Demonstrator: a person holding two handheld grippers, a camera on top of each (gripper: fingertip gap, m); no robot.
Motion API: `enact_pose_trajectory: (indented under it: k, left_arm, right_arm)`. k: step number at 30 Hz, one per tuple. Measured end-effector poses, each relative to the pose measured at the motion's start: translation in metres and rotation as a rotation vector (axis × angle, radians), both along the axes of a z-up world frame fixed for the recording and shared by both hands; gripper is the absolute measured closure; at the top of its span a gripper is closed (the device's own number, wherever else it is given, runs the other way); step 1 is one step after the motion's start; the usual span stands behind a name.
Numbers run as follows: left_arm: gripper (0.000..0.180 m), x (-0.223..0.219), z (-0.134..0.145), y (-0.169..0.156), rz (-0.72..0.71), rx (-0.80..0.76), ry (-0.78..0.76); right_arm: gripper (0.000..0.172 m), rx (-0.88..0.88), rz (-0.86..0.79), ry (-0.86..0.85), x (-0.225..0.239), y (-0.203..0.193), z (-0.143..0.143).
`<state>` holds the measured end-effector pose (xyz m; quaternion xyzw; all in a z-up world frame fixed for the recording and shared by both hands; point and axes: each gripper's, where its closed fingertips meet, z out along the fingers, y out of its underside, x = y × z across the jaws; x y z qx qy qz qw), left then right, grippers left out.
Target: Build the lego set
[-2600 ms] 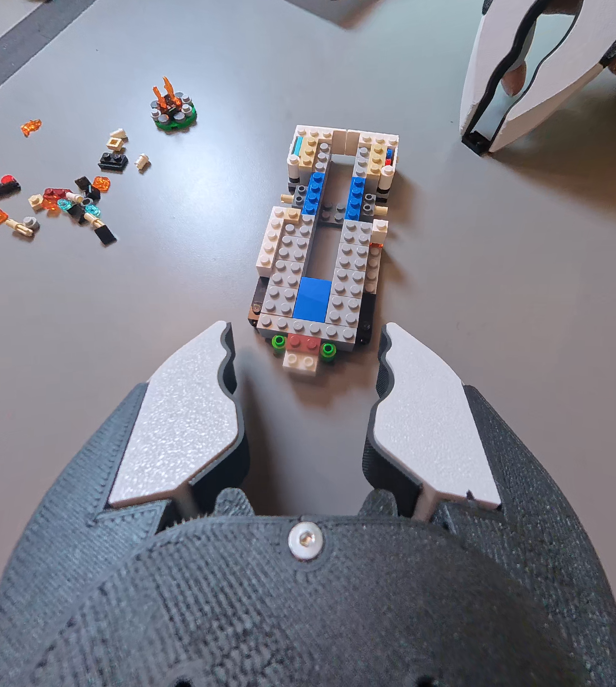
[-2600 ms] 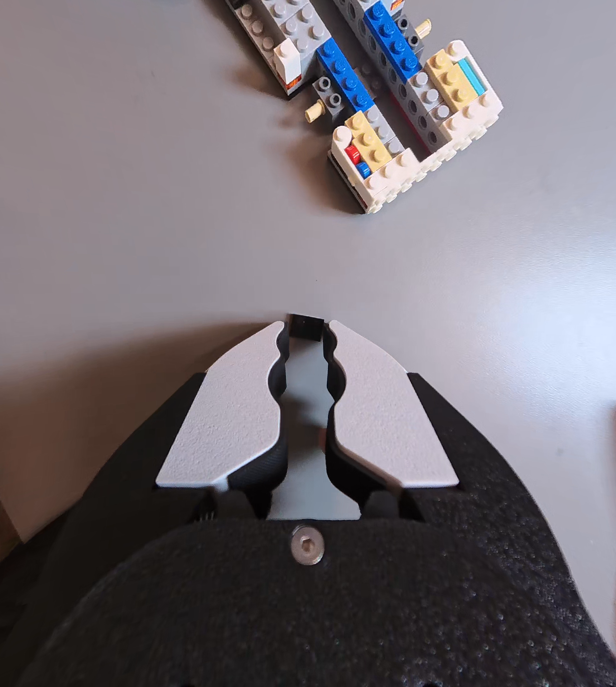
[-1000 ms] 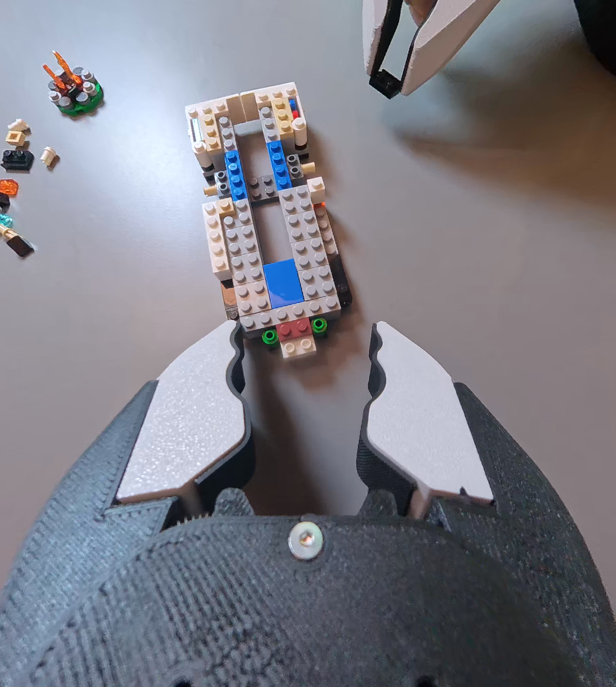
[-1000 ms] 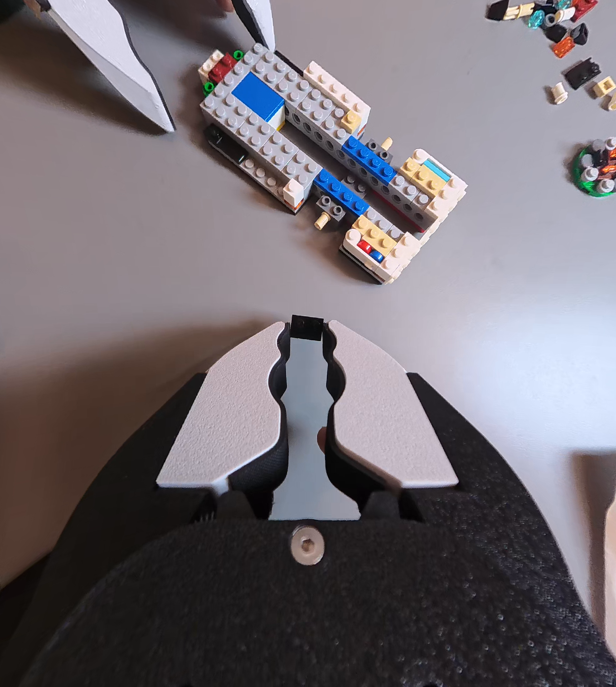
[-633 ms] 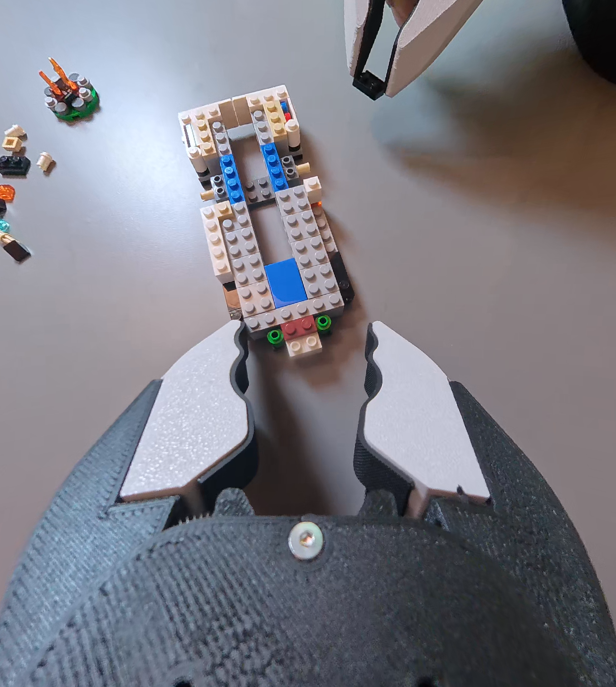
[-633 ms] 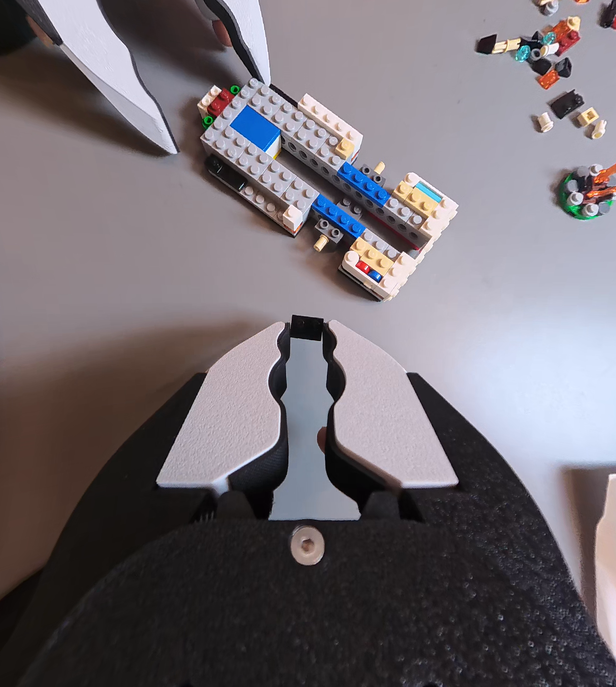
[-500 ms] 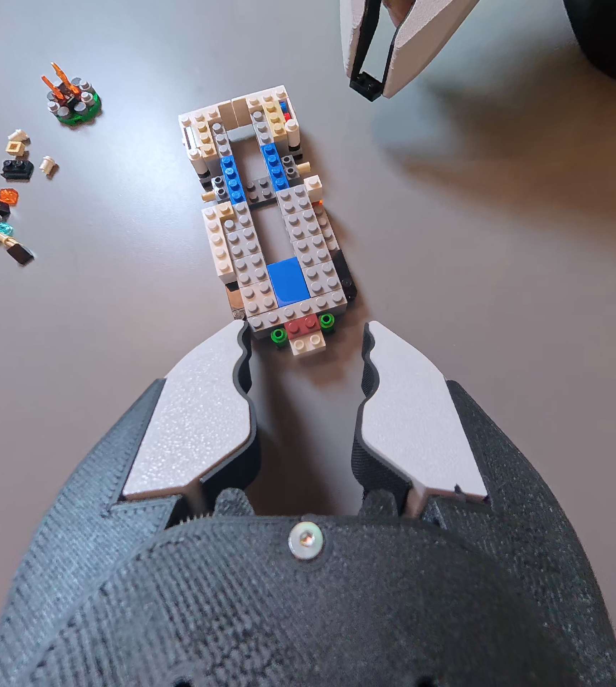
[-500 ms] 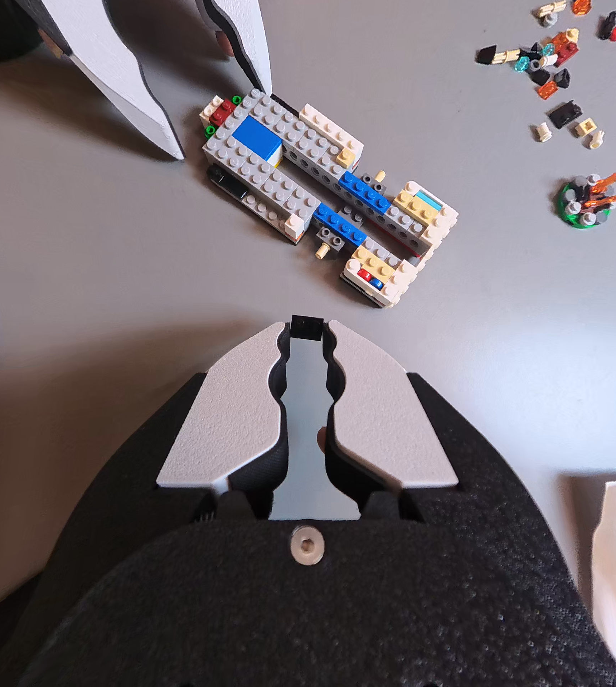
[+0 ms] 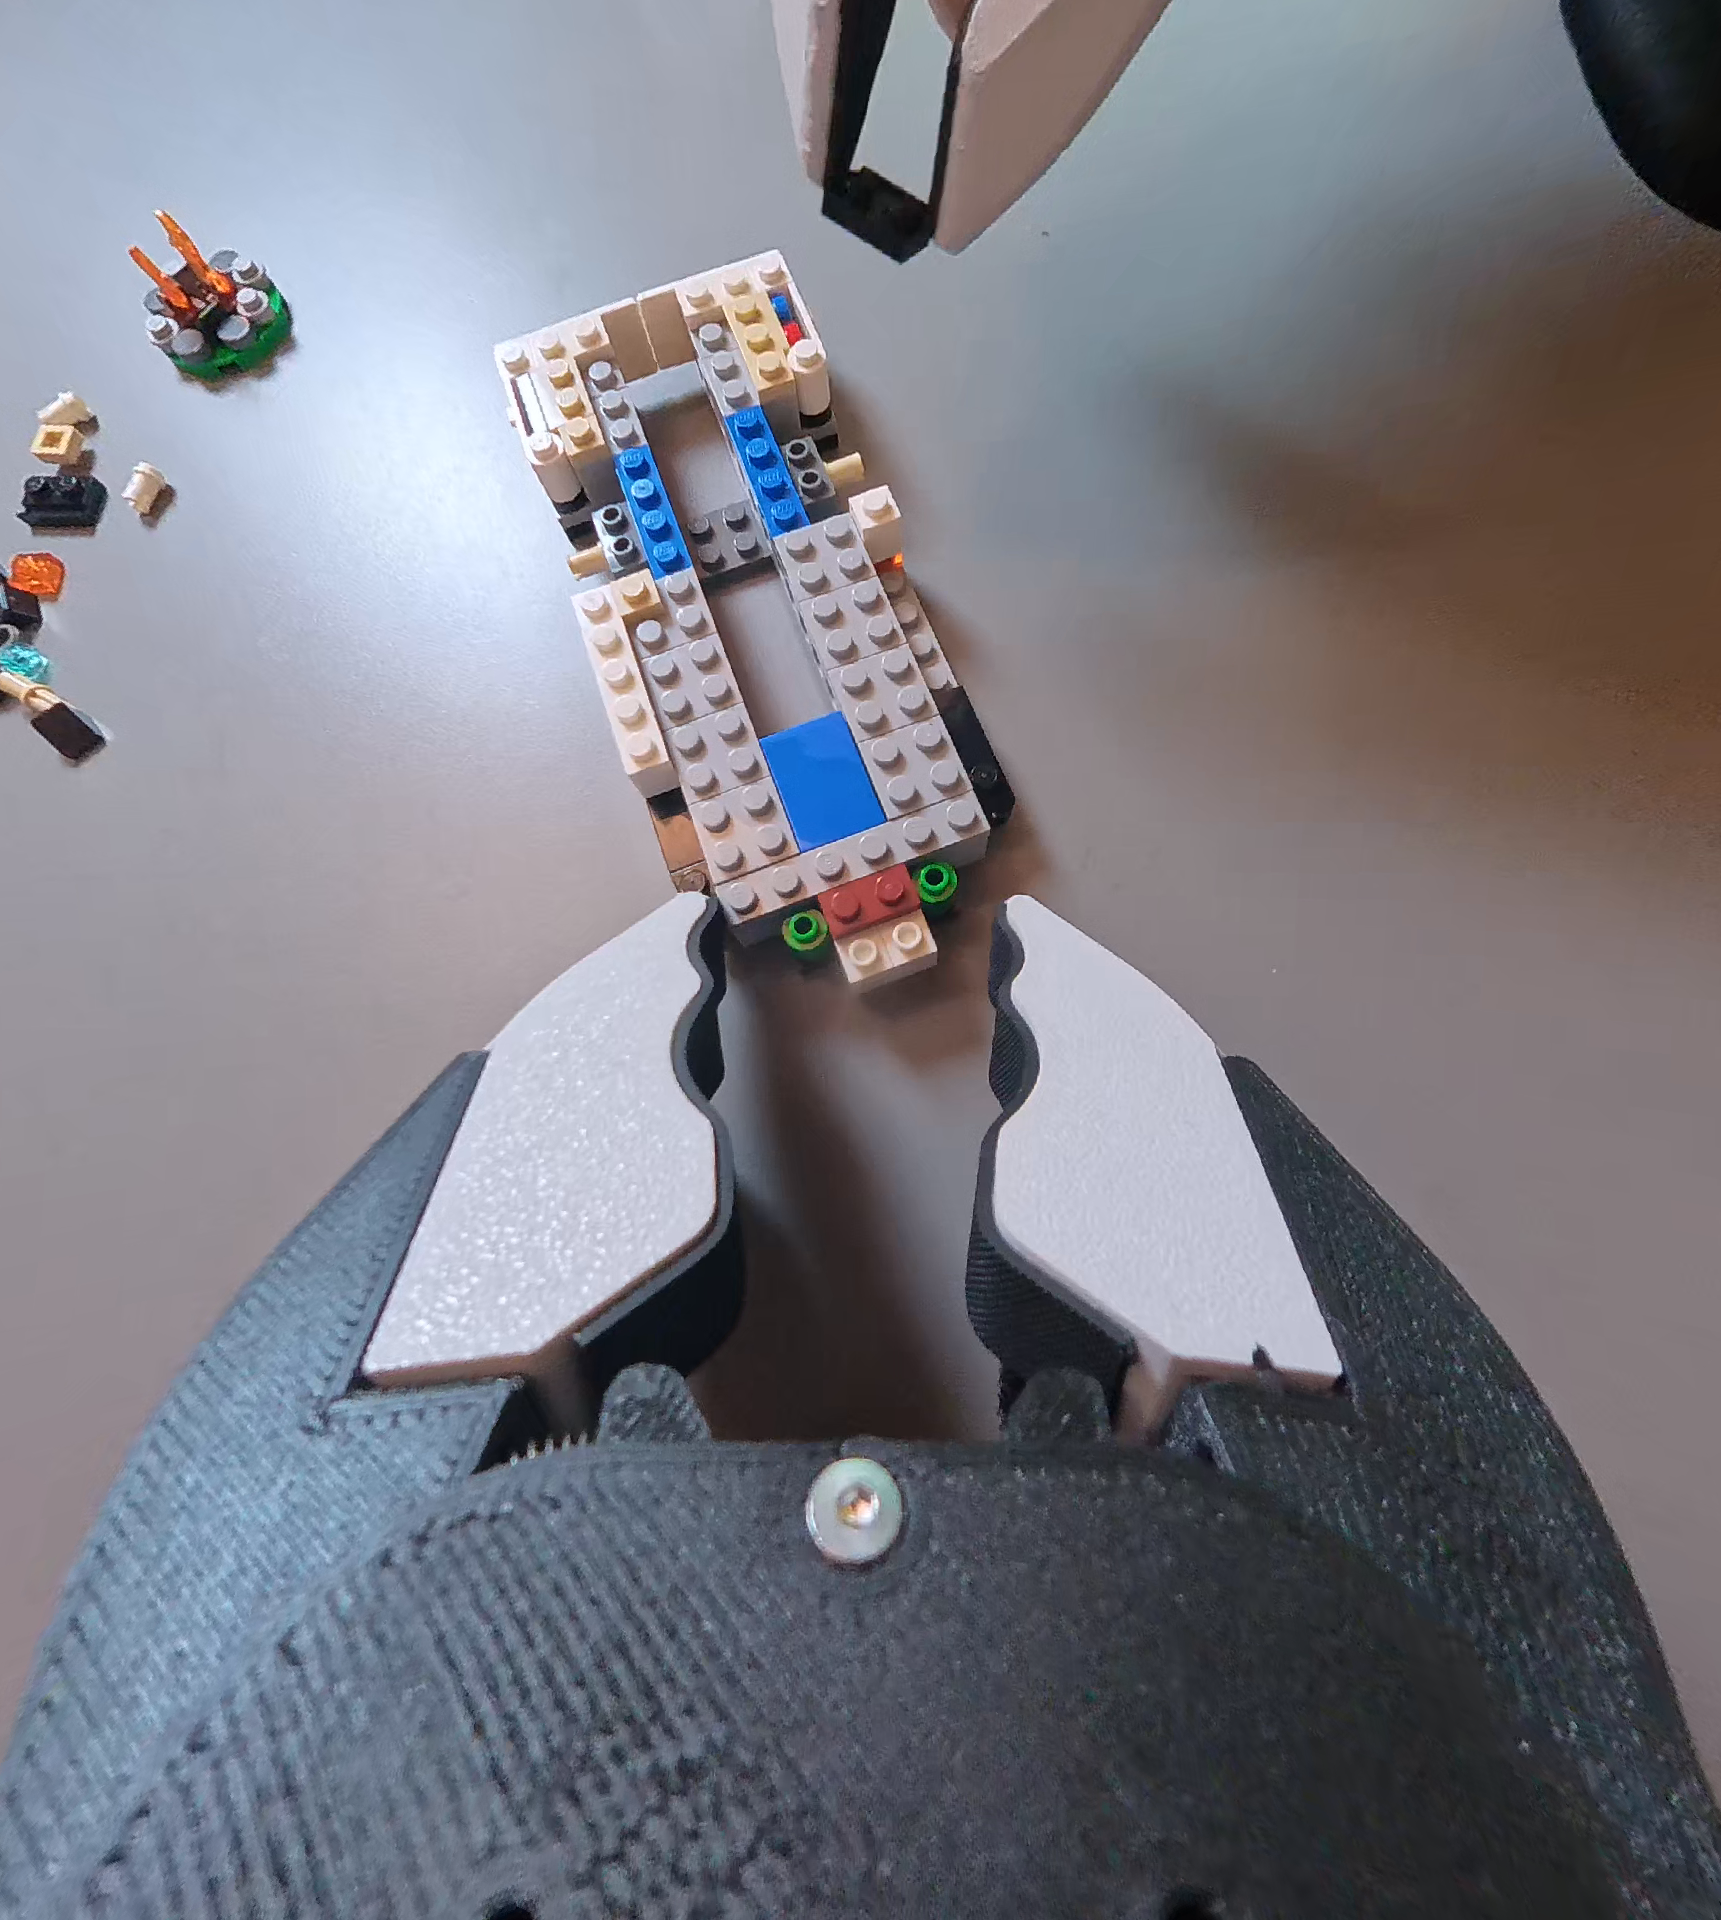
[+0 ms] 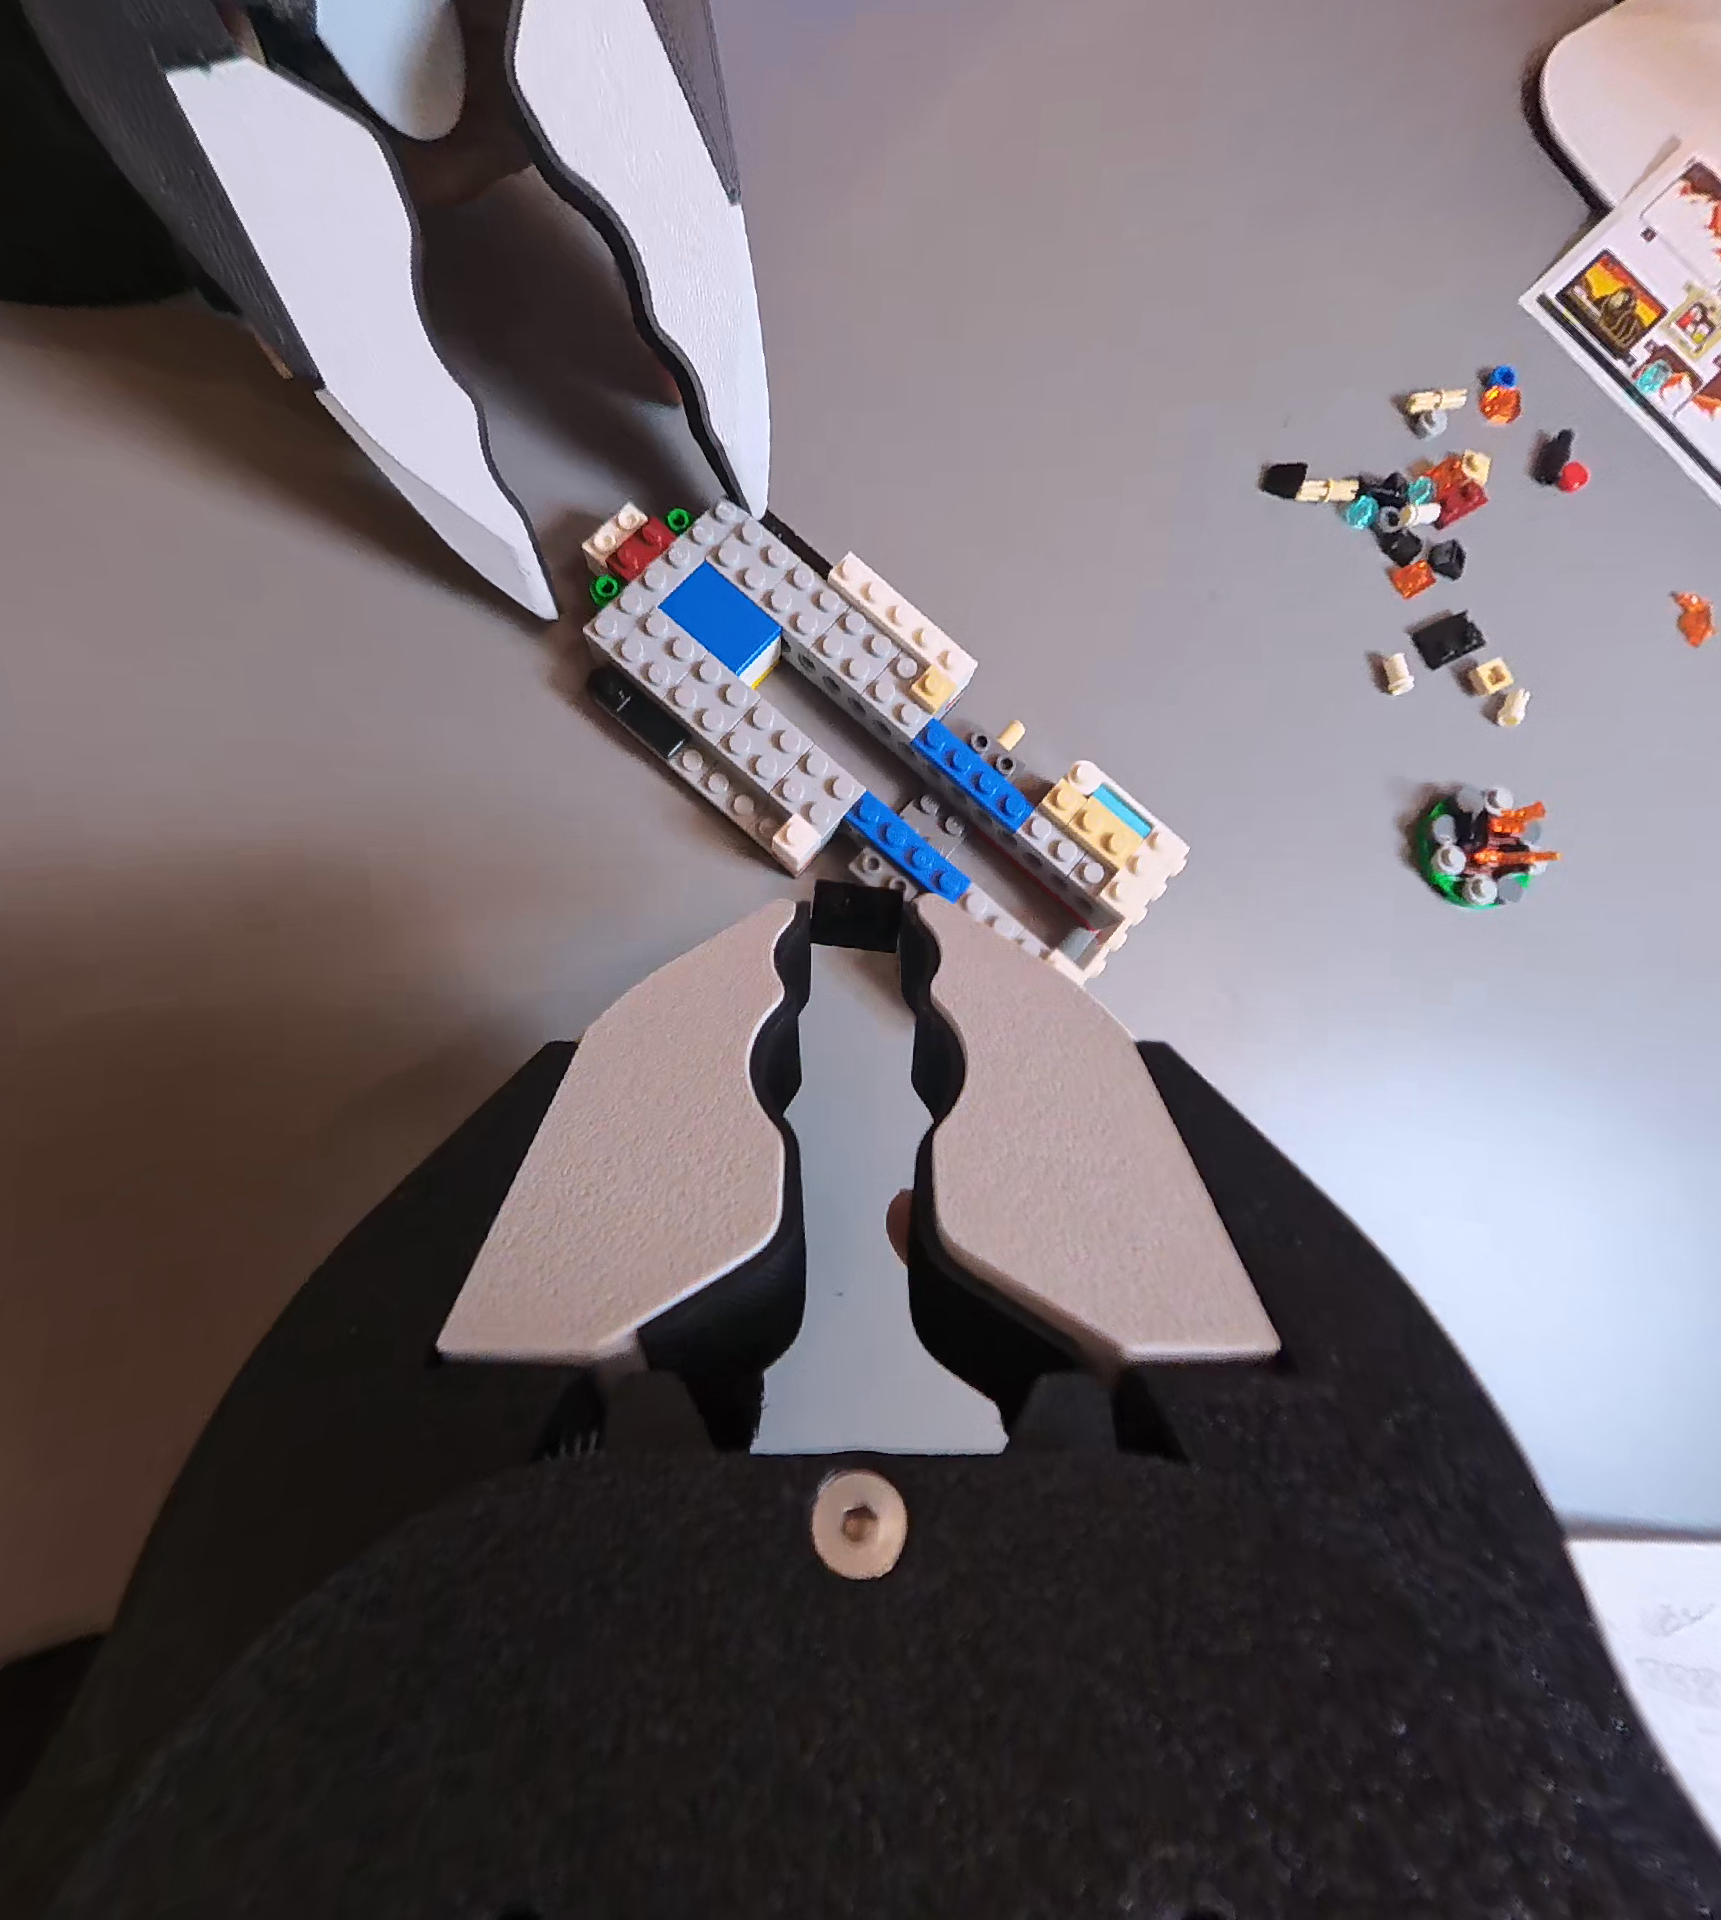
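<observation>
A long brick model (image 9: 762, 623) of grey, blue, tan and white bricks lies on the grey table (image 9: 1355, 831). My left gripper (image 9: 856, 920) is open and straddles the model's near end with the red and white bricks. Its left fingertip (image 9: 695, 925) is at the model's corner, and its right fingertip stands apart from the model. My right gripper (image 10: 856, 914) is shut on a small black brick (image 10: 854, 916) and holds it above the model's (image 10: 835, 707) far part, by the blue bricks. The left wrist view also shows the right gripper (image 9: 882, 223) with the black brick (image 9: 877, 213). The right wrist view also shows the left gripper (image 10: 643, 551).
Several small loose pieces (image 9: 4, 623) lie left of the model, also in the right wrist view (image 10: 1407, 520). A round green piece with orange flames (image 9: 212, 312) stands near them. A printed sheet (image 10: 1697, 332) and white paper (image 10: 1718, 1714) lie at the right. Tip to tip, the grippers are about 11 cm apart.
My left gripper's jaws have narrowed around the model's near end. My right gripper has come closer, still holding the black brick, and now hangs over the model's far part.
</observation>
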<state>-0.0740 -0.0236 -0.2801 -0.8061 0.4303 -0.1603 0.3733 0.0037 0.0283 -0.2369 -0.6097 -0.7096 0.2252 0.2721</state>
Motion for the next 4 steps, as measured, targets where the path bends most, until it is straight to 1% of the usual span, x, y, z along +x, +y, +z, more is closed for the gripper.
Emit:
enact_pose_trajectory:
  k: [4]
  left_arm:
    - [0.135,-0.0001,0.0003,-0.0001,-0.004,0.002,-0.004]
  right_arm:
    - [0.155,0.001,0.023,0.003,-0.0093,-0.0004,0.0002]
